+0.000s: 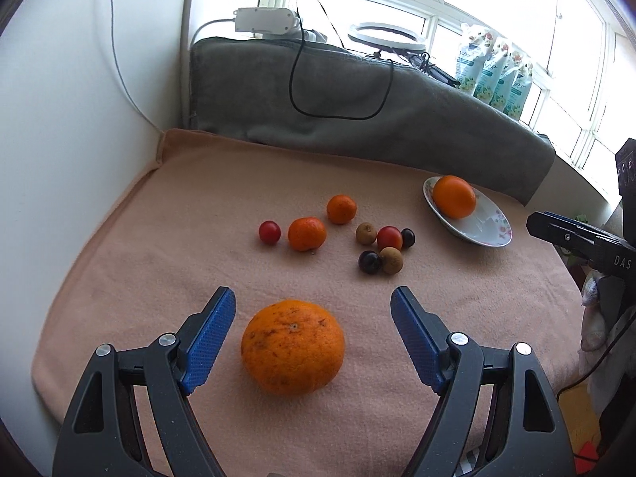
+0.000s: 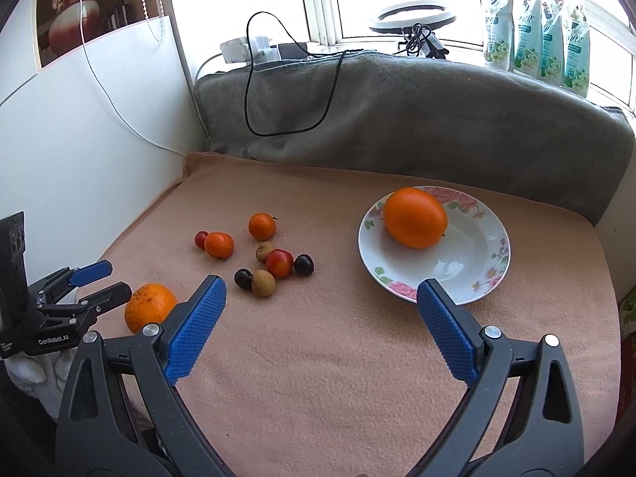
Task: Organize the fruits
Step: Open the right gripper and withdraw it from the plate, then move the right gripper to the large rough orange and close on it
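Observation:
A large speckled orange (image 1: 293, 346) lies on the peach blanket between the open fingers of my left gripper (image 1: 313, 304), untouched; it also shows in the right wrist view (image 2: 150, 306), with the left gripper (image 2: 104, 280) around it. A floral plate (image 2: 473, 262) holds another orange (image 2: 414, 217); both show in the left wrist view, plate (image 1: 485, 226) and orange (image 1: 454, 196). Two mandarins (image 1: 307, 233) (image 1: 341, 209), cherry tomatoes, dark plums and brown longans (image 1: 391, 260) lie loose mid-blanket. My right gripper (image 2: 321, 292) is open and empty, hovering in front of the plate.
A grey blanket-covered ledge (image 2: 397, 119) runs along the back with a black cable, a power strip and a ring light. Several refill pouches (image 2: 532, 28) stand on the windowsill. A white wall (image 1: 79, 119) bounds the left side.

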Tool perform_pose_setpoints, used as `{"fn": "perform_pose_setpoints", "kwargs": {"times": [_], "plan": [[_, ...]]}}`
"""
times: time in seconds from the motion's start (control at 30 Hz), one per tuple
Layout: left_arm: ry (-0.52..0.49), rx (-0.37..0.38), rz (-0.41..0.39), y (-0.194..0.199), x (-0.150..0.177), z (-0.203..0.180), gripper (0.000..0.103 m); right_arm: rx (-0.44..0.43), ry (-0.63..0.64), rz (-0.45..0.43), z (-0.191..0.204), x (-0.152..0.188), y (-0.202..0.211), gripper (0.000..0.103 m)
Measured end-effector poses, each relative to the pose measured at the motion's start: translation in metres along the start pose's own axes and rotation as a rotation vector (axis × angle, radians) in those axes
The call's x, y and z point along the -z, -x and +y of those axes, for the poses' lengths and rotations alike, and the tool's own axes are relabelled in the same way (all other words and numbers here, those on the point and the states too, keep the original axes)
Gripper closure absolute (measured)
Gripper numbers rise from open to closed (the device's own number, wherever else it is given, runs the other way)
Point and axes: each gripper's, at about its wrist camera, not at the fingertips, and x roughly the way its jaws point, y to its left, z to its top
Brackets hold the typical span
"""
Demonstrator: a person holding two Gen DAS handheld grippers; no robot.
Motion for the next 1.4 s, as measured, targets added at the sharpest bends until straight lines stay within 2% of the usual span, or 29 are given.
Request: {"fn": "perform_pose_setpoints", "kwargs": {"times": [0.23,0.5,0.7,0.93,1.03,1.1,1.4], "plan": [[0.053,-0.006,0.033,0.001,0.02,0.015,0.022,-0.06,0.044,0.032,0.026,0.005,-0.015,0.004],[0.098,0.021,0.066,-0.003,0.037,0.023,0.022,-0.149,0.08,0.073,0.055,0.007,-0.031,0.004],[0.118,0.043,0.085,-0.009,0.043,0.027,0.023,-0.207,0.112,0.125,0.079,0.011,-0.048,0.004],[0.137,0.062,0.1,-0.016,0.046,0.032,0.023,-0.281,0.079,0.204,0.096,0.016,-0.074,0.005],[0.134,0.07,0.099,-0.018,0.046,0.033,0.024,-0.294,0.096,0.226,0.105,0.018,-0.083,0.008],[0.133,0.075,0.1,-0.02,0.045,0.032,0.029,-0.309,0.099,0.244,0.11,0.019,-0.088,0.01],[0.139,0.094,0.105,-0.026,0.046,0.035,0.029,-0.351,0.099,0.301,0.124,0.018,-0.109,0.014]]}}
